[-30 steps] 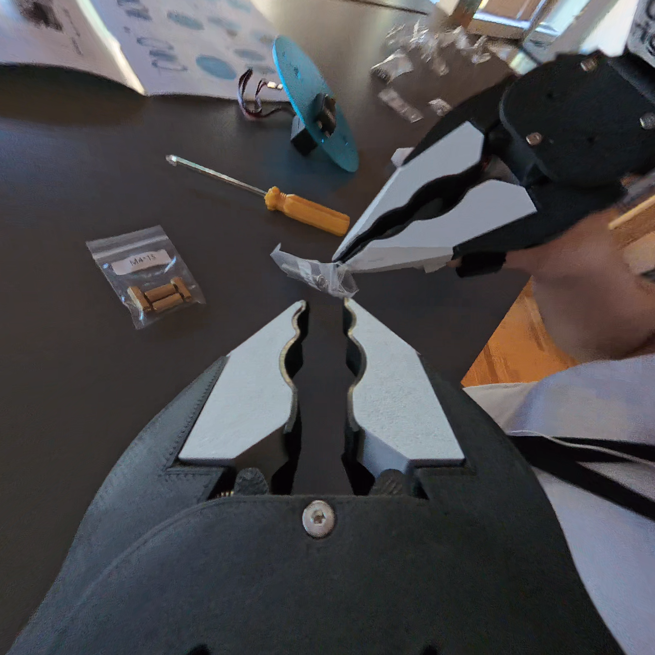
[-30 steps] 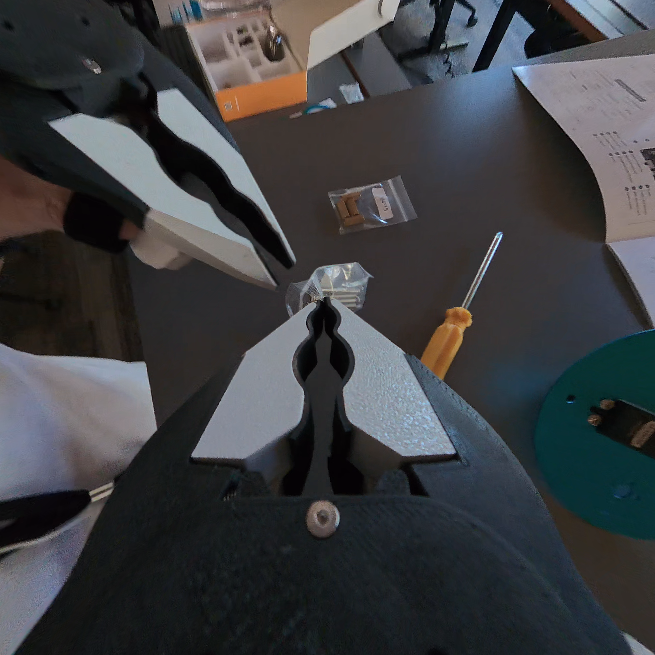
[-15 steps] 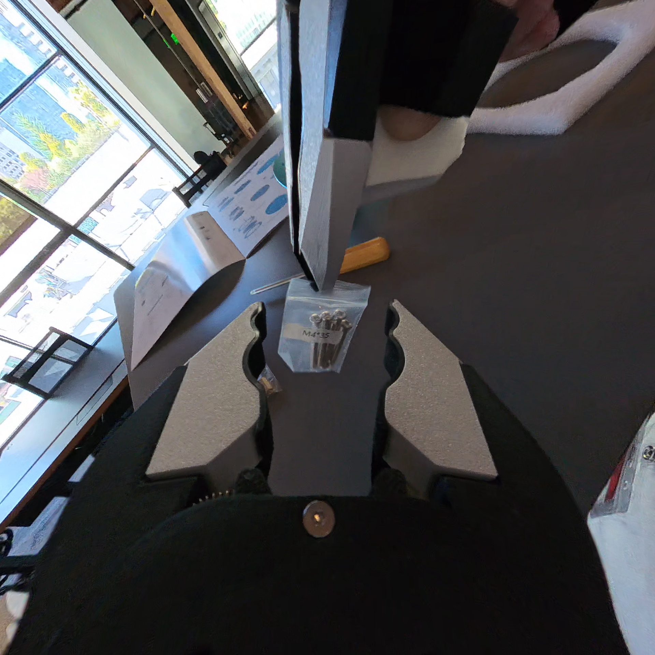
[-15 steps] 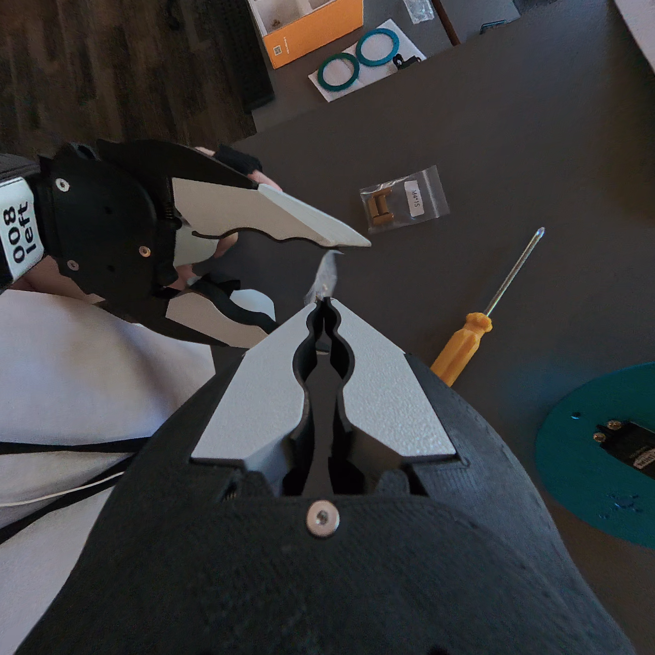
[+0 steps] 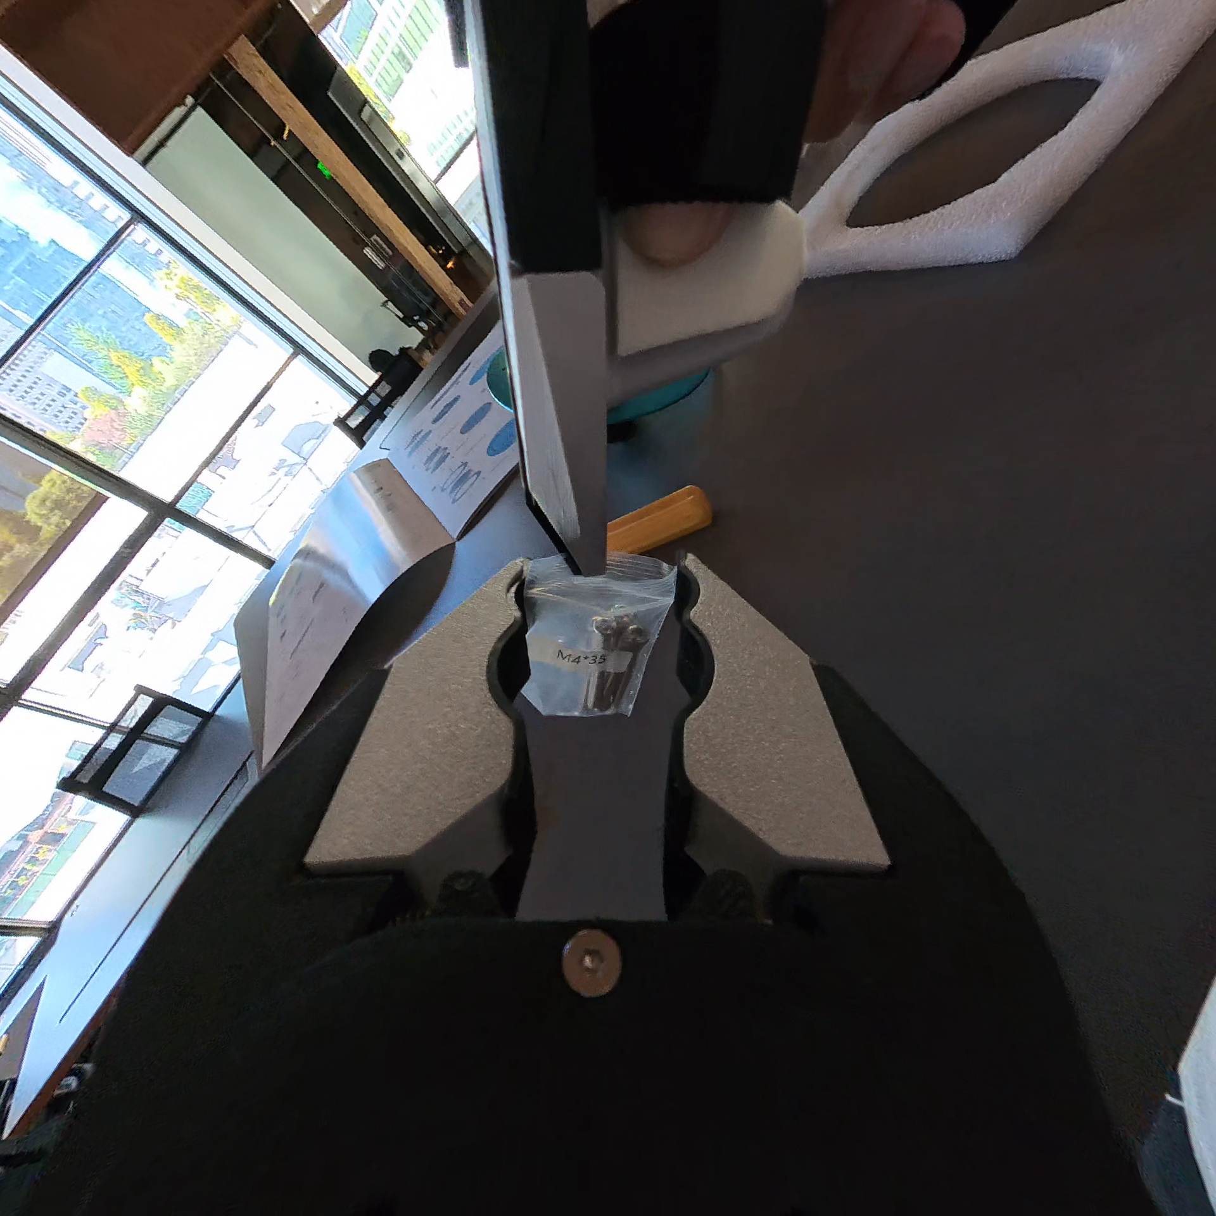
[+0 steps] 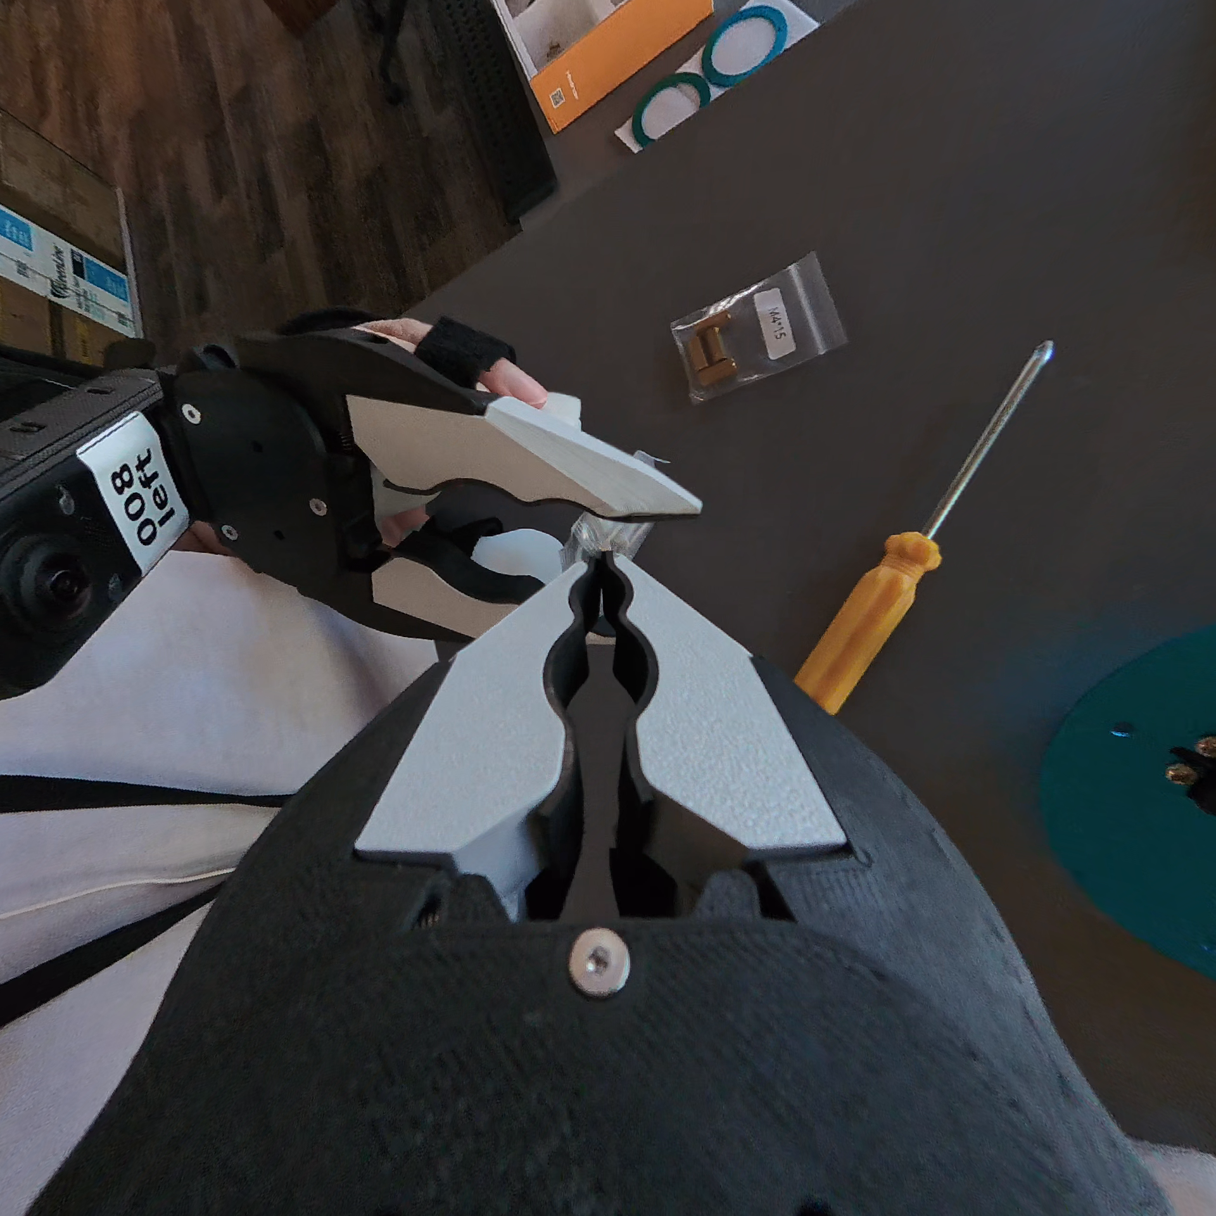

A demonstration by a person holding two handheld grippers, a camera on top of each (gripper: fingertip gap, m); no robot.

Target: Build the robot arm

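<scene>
A small clear zip bag of dark screws (image 5: 595,641) hangs in the air above the dark table (image 5: 987,592). My right gripper (image 5: 582,559) comes down from above and is shut on the bag's top edge; in the right wrist view (image 6: 602,559) only a strip of the bag (image 6: 605,536) shows past its tips. My left gripper (image 5: 602,562) is open, with one fingertip at each side edge of the bag's top and the bag hanging between the jaws. The left gripper's fingers (image 6: 526,460) also show in the right wrist view, held apart around the bag.
An orange-handled screwdriver (image 6: 862,625) lies on the table, with a second bag of brass pieces (image 6: 757,329) beyond it. A teal disc (image 6: 1132,822) lies at the right. An open booklet (image 5: 368,572), a white foam piece (image 5: 987,164) and an orange box (image 6: 618,52) lie around. Only a small space, under 4 cm, lies between the two pairs of fingers. My left gripper's tips are some 7 cm from the orange-handled screwdriver (image 6: 862,625). It is also in sight in the left wrist view (image 5: 624,531).
The right gripper lifted the screw bag off the table. The left gripper swung round to face it, opened wide, then narrowed its jaws onto the bag's sides.
</scene>
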